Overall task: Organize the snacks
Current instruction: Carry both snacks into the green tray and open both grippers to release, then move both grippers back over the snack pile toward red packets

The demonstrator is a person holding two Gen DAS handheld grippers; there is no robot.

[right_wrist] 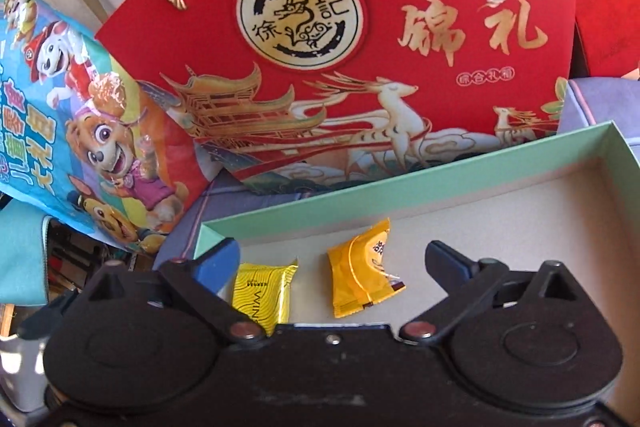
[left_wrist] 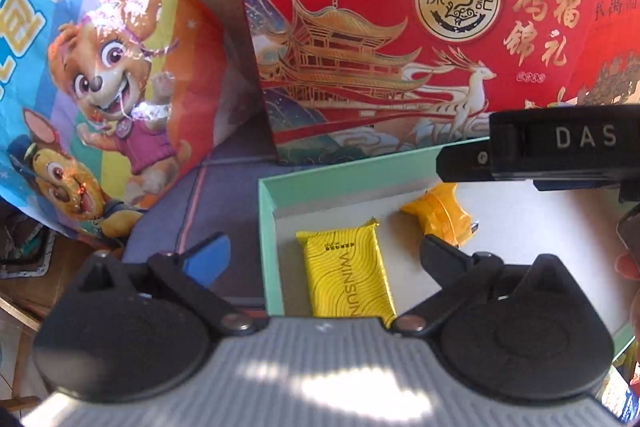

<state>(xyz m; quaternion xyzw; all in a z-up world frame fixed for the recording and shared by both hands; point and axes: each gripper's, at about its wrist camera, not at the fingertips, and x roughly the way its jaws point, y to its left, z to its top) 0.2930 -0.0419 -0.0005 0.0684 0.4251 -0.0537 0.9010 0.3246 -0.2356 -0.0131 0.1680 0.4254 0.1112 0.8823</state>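
Yellow packet (left_wrist: 347, 275) lies dead ahead, 12 o'clock of left tool (left_wrist: 324, 259), long axis along approach; both tools wide, empty. Orange packet (right_wrist: 362, 273) sits between right tool (right_wrist: 334, 259) fingers.

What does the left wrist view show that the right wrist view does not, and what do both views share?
Only the left wrist view shows the right claw's black body marked DAS. Only the right wrist view shows the green box's far right corner and a lavender box beyond it. Both show the yellow WINSUN packet and orange packet lying apart inside the green box, the red gift bag, and the cartoon puppy bag.
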